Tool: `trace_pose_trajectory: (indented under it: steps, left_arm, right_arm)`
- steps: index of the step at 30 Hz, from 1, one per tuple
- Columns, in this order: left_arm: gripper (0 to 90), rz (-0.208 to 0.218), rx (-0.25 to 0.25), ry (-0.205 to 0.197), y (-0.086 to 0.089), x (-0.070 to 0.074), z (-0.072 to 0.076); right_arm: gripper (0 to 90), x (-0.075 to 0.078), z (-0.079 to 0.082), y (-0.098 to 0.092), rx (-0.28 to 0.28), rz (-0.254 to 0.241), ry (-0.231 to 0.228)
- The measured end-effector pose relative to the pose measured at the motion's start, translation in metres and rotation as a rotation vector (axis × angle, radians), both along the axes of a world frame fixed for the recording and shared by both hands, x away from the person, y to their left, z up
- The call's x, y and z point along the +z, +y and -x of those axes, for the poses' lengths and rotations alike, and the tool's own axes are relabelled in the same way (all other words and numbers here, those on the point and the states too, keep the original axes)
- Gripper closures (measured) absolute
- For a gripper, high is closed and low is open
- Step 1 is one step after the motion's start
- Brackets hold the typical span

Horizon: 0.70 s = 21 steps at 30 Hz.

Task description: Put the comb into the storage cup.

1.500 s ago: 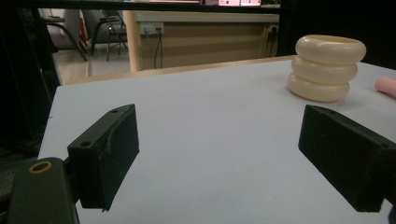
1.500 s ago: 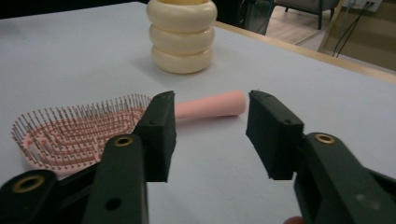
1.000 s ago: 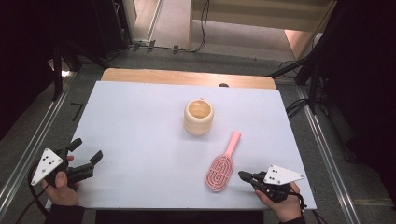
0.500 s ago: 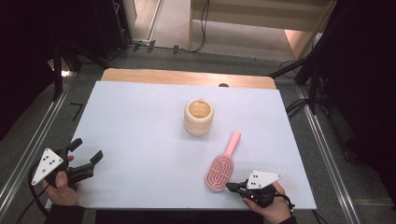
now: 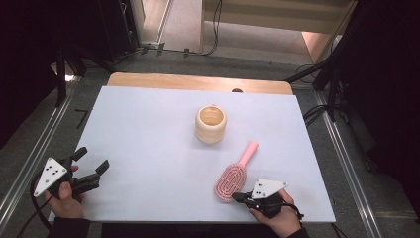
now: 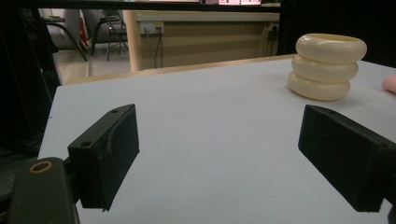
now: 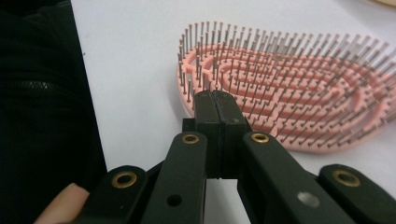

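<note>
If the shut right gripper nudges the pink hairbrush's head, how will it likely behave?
The pink hairbrush lies flat, bristles up, so it will probably slide or pivot about its handle rather than roll. Its open, vented head looks light and fairly stiff. The thin bristles may snag the right gripper.

Black jaws, brass rivets, dark sleeves

left hand-held gripper [image 5: 94,174] gapes wide; right hand-held gripper [image 5: 236,197] seems pressed closed.
</note>
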<state>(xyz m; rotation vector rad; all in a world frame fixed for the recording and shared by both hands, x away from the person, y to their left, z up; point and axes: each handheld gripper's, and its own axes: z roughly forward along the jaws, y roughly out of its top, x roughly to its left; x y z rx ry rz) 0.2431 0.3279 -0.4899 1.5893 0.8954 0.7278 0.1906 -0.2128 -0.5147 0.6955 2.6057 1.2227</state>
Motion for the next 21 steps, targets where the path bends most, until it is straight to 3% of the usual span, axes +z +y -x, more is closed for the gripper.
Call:
trace_pose_trajectory:
  steps: [12,21]
  left_arm:
    - [13.2,-0.033,-0.008,-0.006,-0.004,0.000,0.001]
    - [13.2,-0.044,-0.013,-0.007,-0.006,0.001,0.001]
  right_arm:
    - [87.6,0.005,-0.020,0.037,-0.001,0.025,0.018]
    - [87.6,0.006,-0.038,0.058,-0.042,0.061,0.036]
